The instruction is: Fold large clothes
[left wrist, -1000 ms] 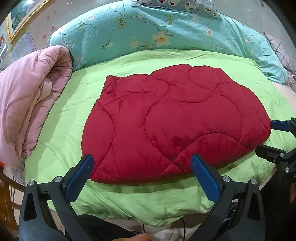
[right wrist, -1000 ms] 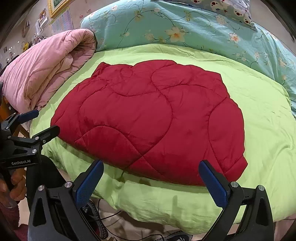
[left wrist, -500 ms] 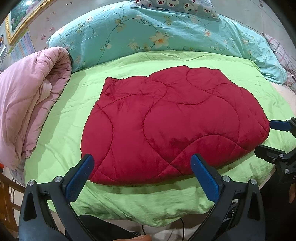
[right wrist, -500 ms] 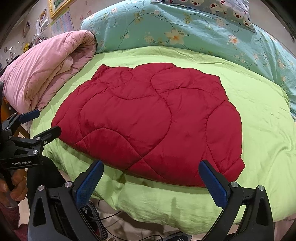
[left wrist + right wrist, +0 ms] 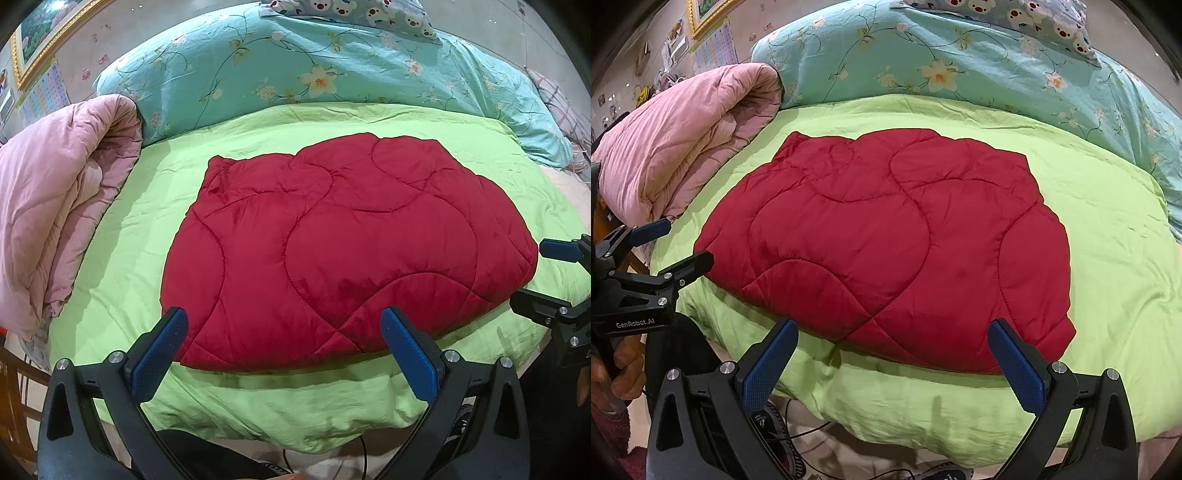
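A red quilted garment (image 5: 343,251) lies folded flat on the lime green bedspread (image 5: 122,236); it also shows in the right wrist view (image 5: 886,251). My left gripper (image 5: 284,354) is open and empty, held back from the garment's near edge. My right gripper (image 5: 894,358) is open and empty, also short of the near edge. The right gripper shows at the right edge of the left wrist view (image 5: 546,273), and the left gripper at the left edge of the right wrist view (image 5: 672,243).
A rolled pink quilt (image 5: 48,206) lies on the bed's left side, also in the right wrist view (image 5: 679,140). A teal floral duvet (image 5: 314,70) and a bear-print pillow (image 5: 354,14) lie at the far side. Cables (image 5: 812,432) lie on the floor below the bed edge.
Both grippers have drawn back slightly from the bed, so the garment looks a little farther away. The garment has not moved. Both grippers stay open.
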